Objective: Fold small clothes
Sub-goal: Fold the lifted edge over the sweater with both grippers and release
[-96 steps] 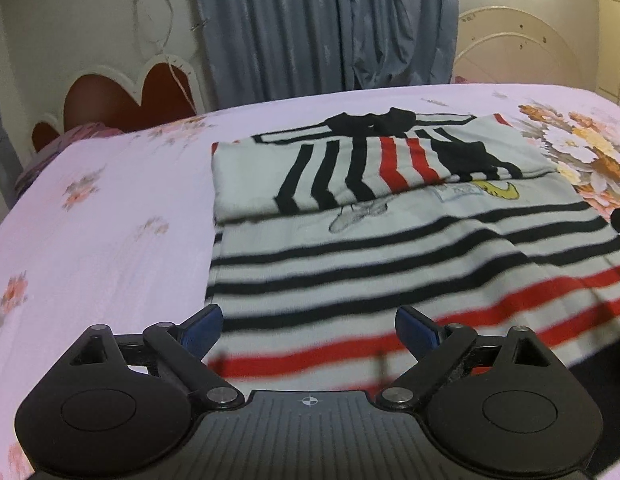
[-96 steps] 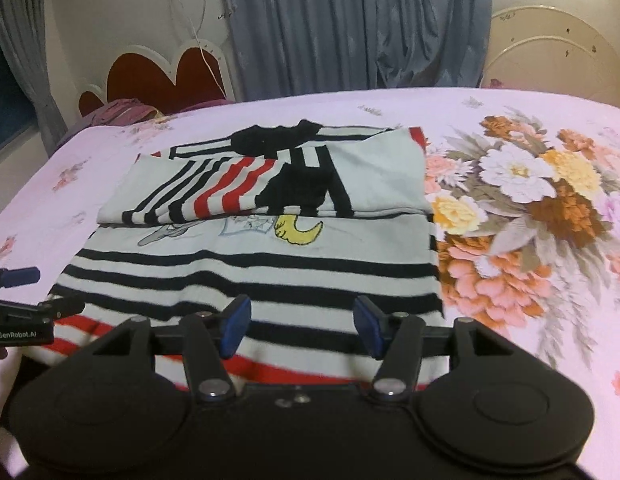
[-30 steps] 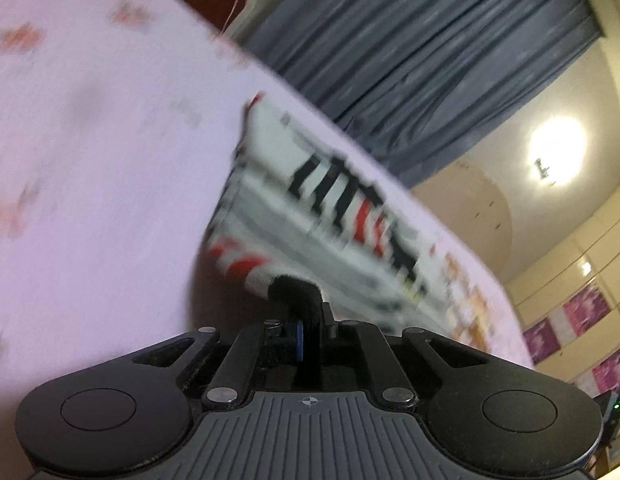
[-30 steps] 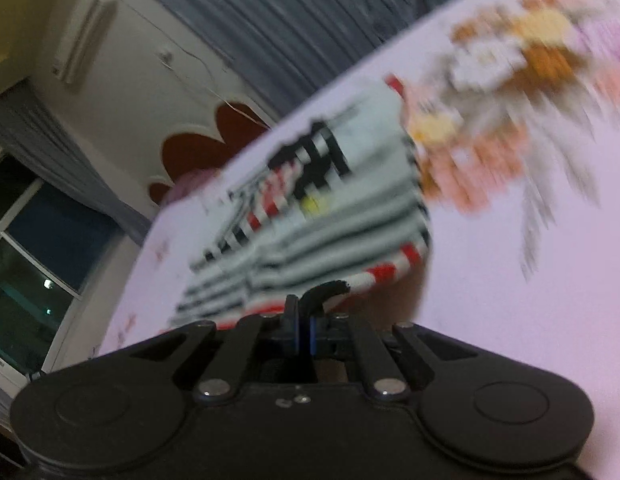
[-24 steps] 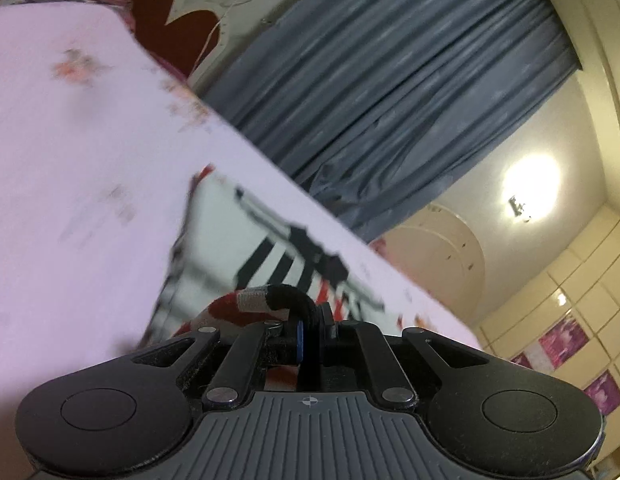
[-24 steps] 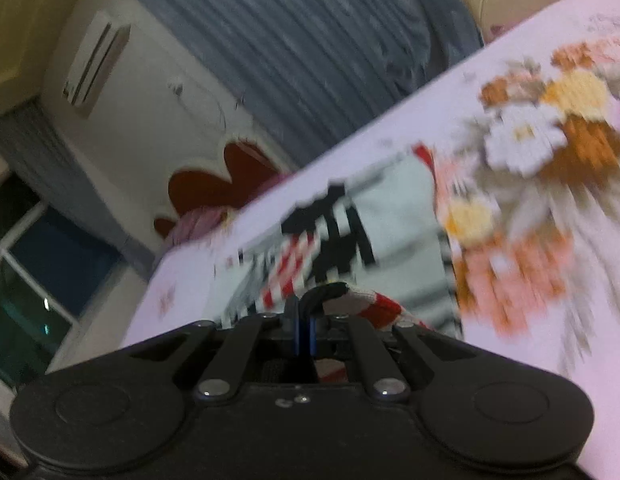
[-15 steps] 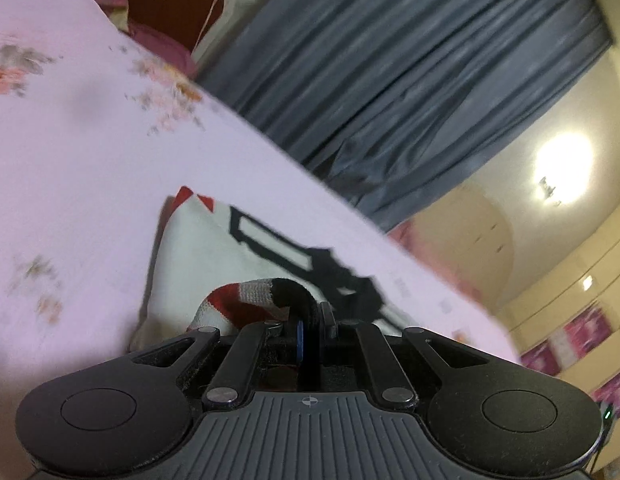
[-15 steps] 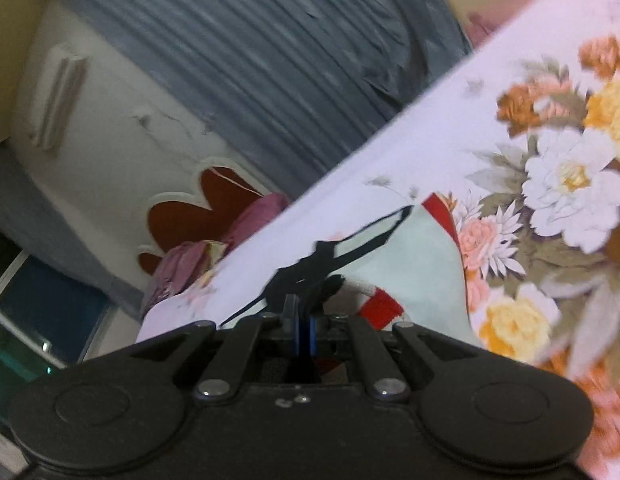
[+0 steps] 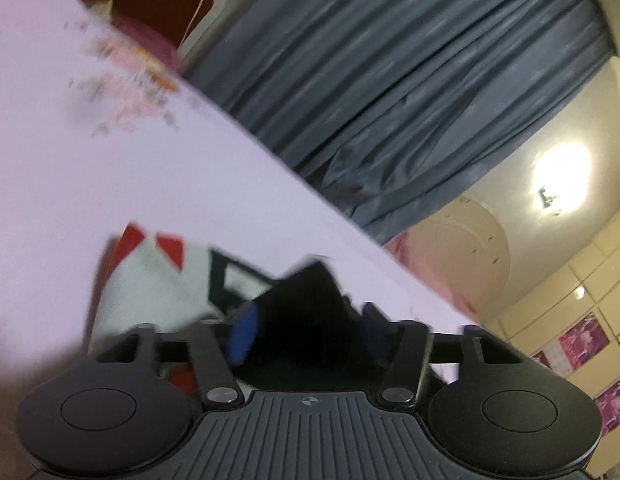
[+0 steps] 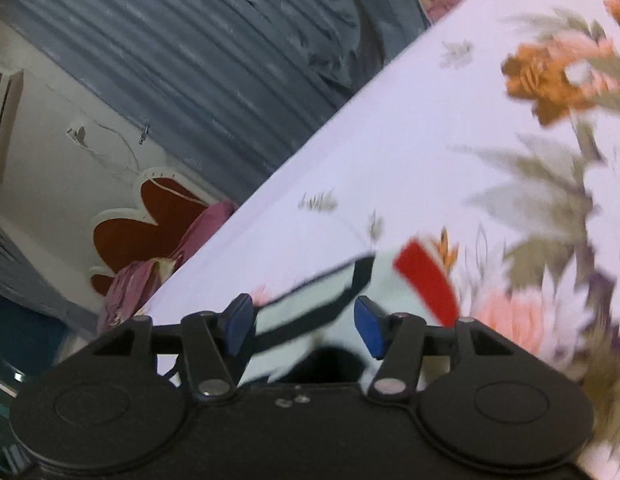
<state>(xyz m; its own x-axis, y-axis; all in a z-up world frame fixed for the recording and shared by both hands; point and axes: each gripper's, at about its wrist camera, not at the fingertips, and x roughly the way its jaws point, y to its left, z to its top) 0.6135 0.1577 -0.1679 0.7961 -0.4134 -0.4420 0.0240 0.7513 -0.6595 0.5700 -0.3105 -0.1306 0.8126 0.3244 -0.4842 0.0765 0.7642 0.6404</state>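
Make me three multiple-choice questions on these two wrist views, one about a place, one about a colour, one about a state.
1. Where does the black, white and red striped shirt lie?
A. on the pink floral bedsheet
B. on a chair
C. on the floor

2. What colour is the pleated curtain?
A. yellow
B. grey-blue
C. green

3. How do the right gripper's jaws stand?
A. clamped together
B. apart
C. out of view

Answers: 1 A, the bedsheet surrounds it; 2 B, its folds are grey-blue; 3 B, its blue pads stand apart.

Striped shirt (image 9: 158, 280) motion-blurred, mostly hidden behind left tongs (image 9: 306, 332)
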